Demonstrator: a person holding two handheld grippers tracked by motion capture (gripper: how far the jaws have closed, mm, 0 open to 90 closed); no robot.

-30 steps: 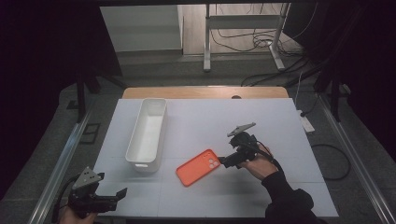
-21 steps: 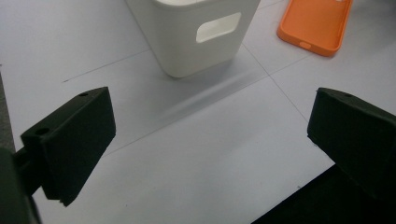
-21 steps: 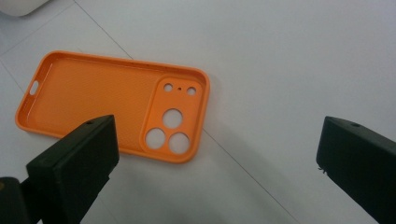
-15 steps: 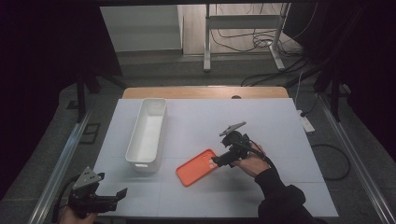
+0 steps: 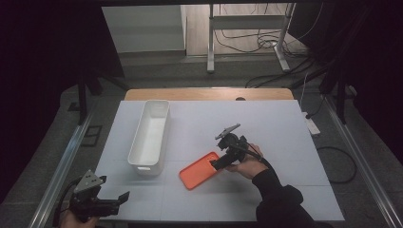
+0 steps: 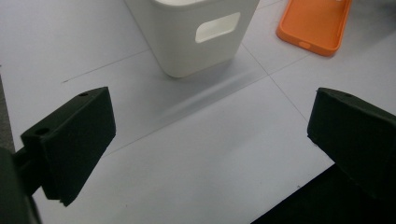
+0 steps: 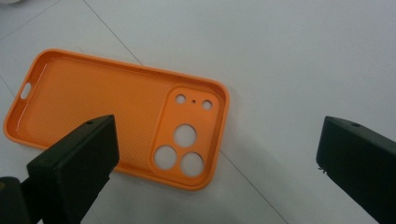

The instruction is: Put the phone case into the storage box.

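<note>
Orange phone case [image 7: 116, 112] flat on table, open side up.

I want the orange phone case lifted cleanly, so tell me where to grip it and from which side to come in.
Grip the orange phone case across its short camera-cutout end, probably from above with one jaw over the raised rim. It lies flat, hollow side up, so the thin rim is the only edge to pinch. The right gripper hangs open at that end; the white bin stands apart.

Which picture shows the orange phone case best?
The right gripper view. The orange phone case lies close up there, open side up, with its camera holes and textured inside plain to see. The high view shows the whole case small on the table, beside the right tool. The left gripper view catches one end, cut off by the edge.
</note>
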